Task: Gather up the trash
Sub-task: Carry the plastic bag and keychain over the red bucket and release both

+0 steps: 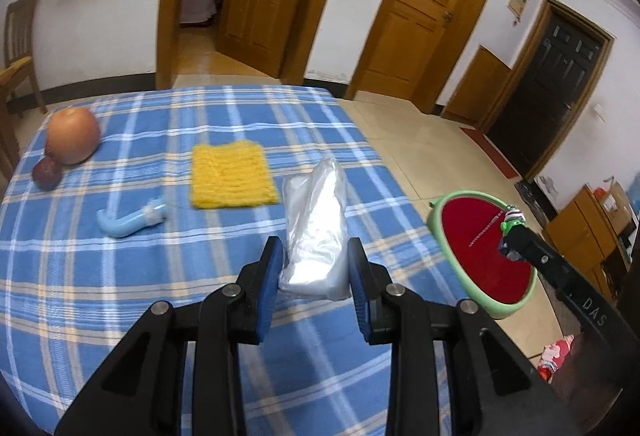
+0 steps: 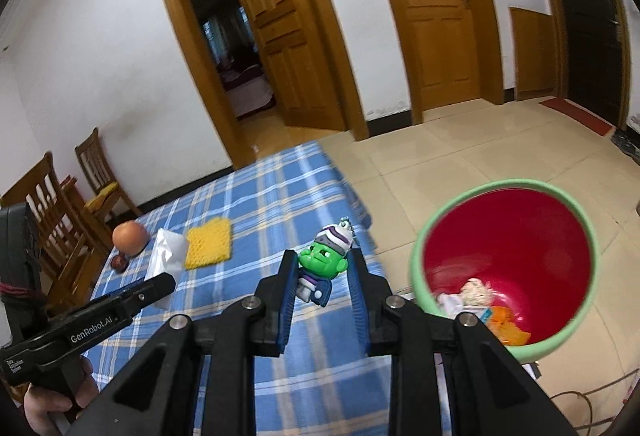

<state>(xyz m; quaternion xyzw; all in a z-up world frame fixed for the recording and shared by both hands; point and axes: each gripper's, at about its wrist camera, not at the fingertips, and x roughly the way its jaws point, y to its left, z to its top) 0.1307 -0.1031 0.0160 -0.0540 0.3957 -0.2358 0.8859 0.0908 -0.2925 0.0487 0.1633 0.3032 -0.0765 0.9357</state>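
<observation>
The left gripper (image 1: 314, 268) had its blue pads closed on a crumpled clear plastic bag (image 1: 316, 232), which stood up between them above the table (image 1: 120, 296). The right gripper (image 2: 322, 276) pinched a small green-faced toy figure (image 2: 322, 260) with a purple-and-white striped cap and a short bead chain at its top, held just above the table edge.

The table wore a blue plaid cloth crossed with white and cream lines. On it lay a yellow knitted square (image 1: 232, 174), a pale blue curved plastic piece (image 1: 128, 220), a large orange-brown round fruit (image 1: 72, 134) and a small dark red one (image 1: 47, 174) touching it.

Just beside the table's right edge stood a bin (image 2: 576, 332) with a mint-green rim and red inside, on pale floor tiles; scraps of white and orange litter (image 2: 488, 310) lay at its bottom. Beyond stood white walls, an open wooden door (image 2: 280, 32) showing a dim room, a closed wooden door (image 2: 436, 8), a dark door (image 2: 588, 12), and wooden chairs (image 2: 92, 176) by the left wall.
</observation>
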